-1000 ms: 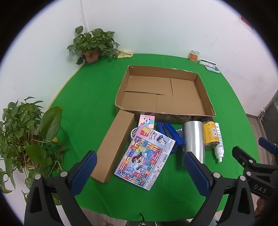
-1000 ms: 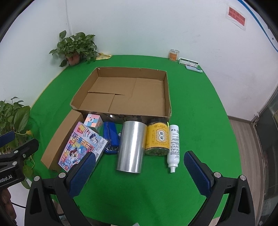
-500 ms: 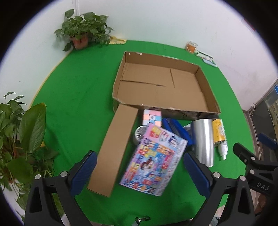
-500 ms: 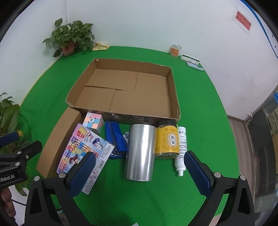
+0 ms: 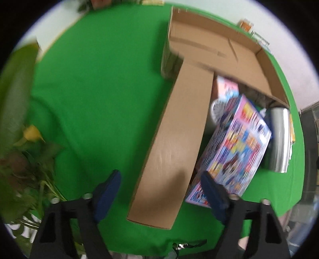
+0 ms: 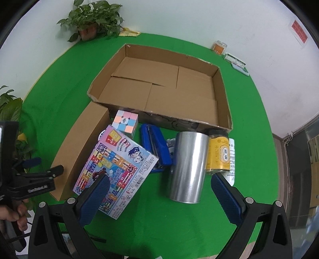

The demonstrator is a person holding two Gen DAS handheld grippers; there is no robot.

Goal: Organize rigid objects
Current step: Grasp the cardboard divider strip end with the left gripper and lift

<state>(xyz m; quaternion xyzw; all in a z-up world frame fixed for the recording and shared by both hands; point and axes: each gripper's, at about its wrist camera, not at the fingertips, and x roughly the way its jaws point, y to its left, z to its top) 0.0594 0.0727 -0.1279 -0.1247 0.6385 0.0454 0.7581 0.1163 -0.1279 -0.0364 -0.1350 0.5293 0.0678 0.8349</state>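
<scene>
the left gripper [image 5: 159, 185], jaws apart, has dropped close over the long box [image 5: 179, 143], likely its first pick; right gripper [image 6: 159, 191] hovers open.

open carton [image 6: 163, 87] sits at table [image 6: 59, 83] centre | long box [image 6: 79, 143] lies before its left corner | cube [image 6: 125, 121] just before carton's front wall | printed box [image 6: 117, 169] leans right of long box | stapler [image 6: 155, 145], can [image 6: 187, 167], jar [image 6: 218, 153], bottle [image 6: 232, 159] run rightward | potted plant [image 6: 93, 18] behind
</scene>
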